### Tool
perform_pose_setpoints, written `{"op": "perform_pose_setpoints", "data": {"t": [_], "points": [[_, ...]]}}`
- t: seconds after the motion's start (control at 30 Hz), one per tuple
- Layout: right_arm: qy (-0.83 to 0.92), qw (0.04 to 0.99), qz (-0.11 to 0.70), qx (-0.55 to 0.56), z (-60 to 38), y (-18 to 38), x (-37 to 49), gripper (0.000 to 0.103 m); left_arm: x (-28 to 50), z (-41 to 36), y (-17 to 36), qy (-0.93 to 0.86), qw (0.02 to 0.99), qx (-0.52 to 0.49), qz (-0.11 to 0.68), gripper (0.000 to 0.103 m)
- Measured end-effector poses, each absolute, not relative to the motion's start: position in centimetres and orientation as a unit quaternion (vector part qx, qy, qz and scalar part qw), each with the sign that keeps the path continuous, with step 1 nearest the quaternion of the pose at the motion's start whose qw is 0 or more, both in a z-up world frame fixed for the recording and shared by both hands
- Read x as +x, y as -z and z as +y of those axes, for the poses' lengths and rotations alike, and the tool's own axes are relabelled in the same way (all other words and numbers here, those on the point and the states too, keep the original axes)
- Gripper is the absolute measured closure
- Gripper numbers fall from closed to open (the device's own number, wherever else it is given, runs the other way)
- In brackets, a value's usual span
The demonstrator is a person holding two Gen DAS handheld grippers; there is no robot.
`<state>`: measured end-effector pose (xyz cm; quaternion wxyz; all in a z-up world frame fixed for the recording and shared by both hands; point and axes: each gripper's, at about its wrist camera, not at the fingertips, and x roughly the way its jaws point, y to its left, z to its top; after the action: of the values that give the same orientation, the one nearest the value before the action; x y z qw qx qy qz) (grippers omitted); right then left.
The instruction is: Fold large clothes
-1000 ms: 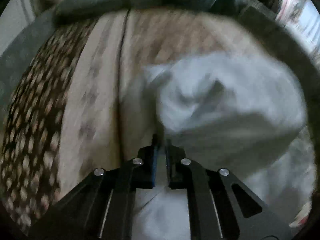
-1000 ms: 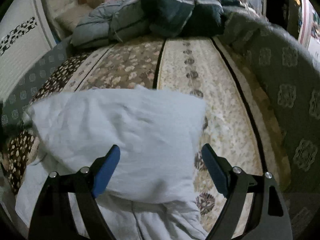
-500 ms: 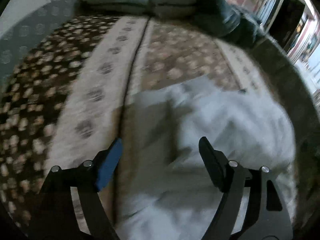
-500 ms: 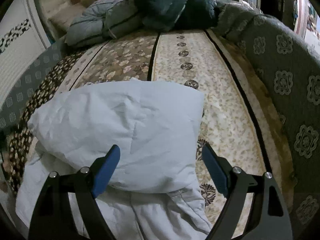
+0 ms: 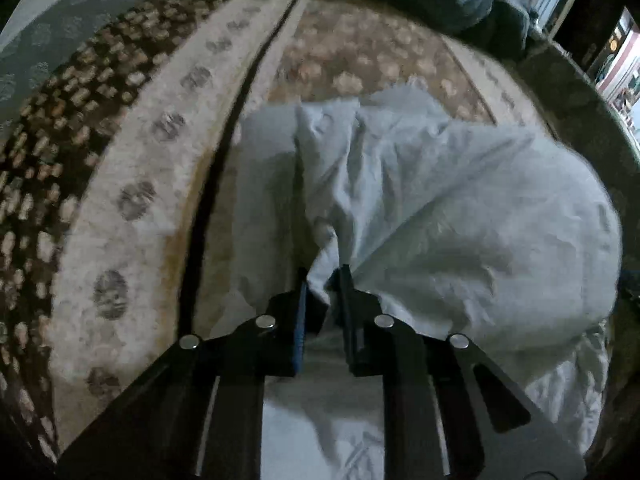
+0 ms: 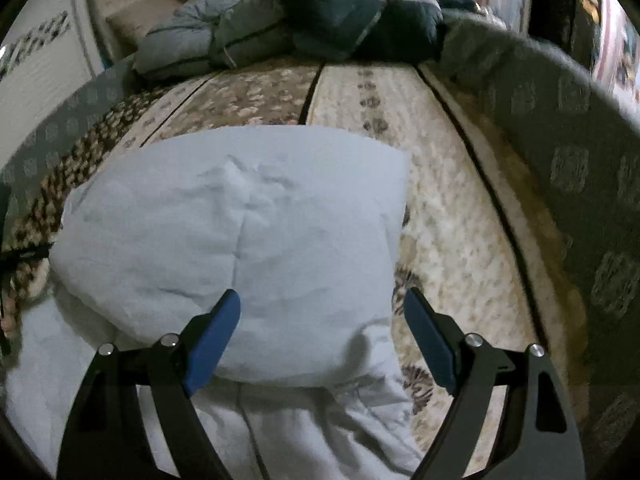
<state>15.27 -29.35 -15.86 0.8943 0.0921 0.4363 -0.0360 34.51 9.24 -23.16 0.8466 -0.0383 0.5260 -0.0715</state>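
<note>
A large pale blue-white garment (image 5: 460,216) lies partly folded on the patterned bed cover. In the left wrist view my left gripper (image 5: 323,280) is shut on a bunched edge of the garment near its left side. In the right wrist view the same garment (image 6: 248,240) shows as a folded pad with looser cloth under it. My right gripper (image 6: 322,312) is open and empty, its blue pads (image 6: 212,340) spread just above the near edge of the folded part.
The bed cover (image 6: 448,208) has brown and cream floral stripes. A pile of dark and grey quilts (image 6: 304,28) lies at the far end. A grey-green patterned border (image 6: 580,168) runs along the right side. A white wall panel (image 6: 36,80) stands at the left.
My left gripper, shut a second ago, opened half a second ago, and has now shut on the garment's edge. My right gripper stays open and has barely moved.
</note>
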Motion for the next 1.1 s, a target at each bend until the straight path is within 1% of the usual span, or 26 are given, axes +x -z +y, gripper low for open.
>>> {"op": "perform_pose_setpoints", "data": {"t": [0.03,0.07,0.13,0.17,0.2,0.33,0.37,0.4,0.43,0.47,0.5,0.53,0.6,0.63,0.77,0.93,1.1], "points": [[0.037,0.898,0.426,0.106,-30.0,15.3,15.0,0.019,33.9,9.2,21.3,0.055,0.859,-0.023,0.508,0.079],[0.040,0.900,0.419,0.110,-30.3,14.9,15.0,0.019,33.6,9.1,20.0,0.041,0.869,-0.010,0.492,0.071],[0.047,0.906,0.406,0.112,-30.8,14.0,15.3,0.019,32.7,8.1,17.1,0.027,0.888,0.017,0.458,0.026],[0.048,0.907,0.403,0.114,-30.9,13.7,15.6,0.019,32.6,7.2,15.9,0.028,0.896,0.021,0.444,0.022],[0.051,0.906,0.402,0.118,-30.9,13.6,16.1,0.019,32.6,5.6,14.9,0.035,0.900,0.024,0.433,0.020],[0.051,0.897,0.406,0.168,-30.7,14.2,18.6,0.021,34.9,-1.4,14.8,0.095,0.884,-0.011,0.458,0.020],[0.048,0.893,0.411,0.176,-30.4,14.6,19.1,0.033,35.2,-2.9,15.2,0.103,0.879,-0.011,0.465,0.021],[0.046,0.890,0.417,0.176,-30.0,14.8,19.6,0.057,35.7,-5.3,16.0,0.111,0.875,0.005,0.471,0.031],[0.045,0.888,0.423,0.175,-29.6,15.2,19.9,0.065,35.9,-6.7,16.6,0.110,0.873,0.023,0.475,0.053],[0.041,0.888,0.424,0.175,-29.3,15.4,20.1,0.073,36.5,-8.4,17.6,0.103,0.867,0.050,0.485,0.067],[0.035,0.889,0.423,0.173,-29.0,15.6,20.3,0.078,37.0,-9.6,18.9,0.099,0.857,0.071,0.501,0.090],[0.030,0.889,0.426,0.163,-28.6,16.0,20.5,0.080,36.9,-9.9,19.7,0.098,0.853,0.075,0.507,0.093],[0.023,0.889,0.438,0.132,-28.0,16.9,20.8,0.081,37.2,-9.7,20.6,0.095,0.850,0.075,0.512,0.096],[0.019,0.887,0.445,0.120,-27.9,17.5,21.0,0.081,37.5,-9.2,21.2,0.095,0.847,0.069,0.519,0.101],[0.011,0.875,0.468,0.125,-27.9,20.5,22.4,0.083,38.5,-7.2,23.4,0.111,0.835,0.043,0.537,0.101],[0.017,0.869,0.485,0.100,-27.3,22.0,24.5,0.083,39.1,-7.6,25.2,0.106,0.833,0.053,0.541,0.101],[0.008,0.860,0.497,0.117,-28.1,23.1,26.5,0.083,41.0,-7.3,26.5,0.113,0.827,0.033,0.549,0.101]]}}
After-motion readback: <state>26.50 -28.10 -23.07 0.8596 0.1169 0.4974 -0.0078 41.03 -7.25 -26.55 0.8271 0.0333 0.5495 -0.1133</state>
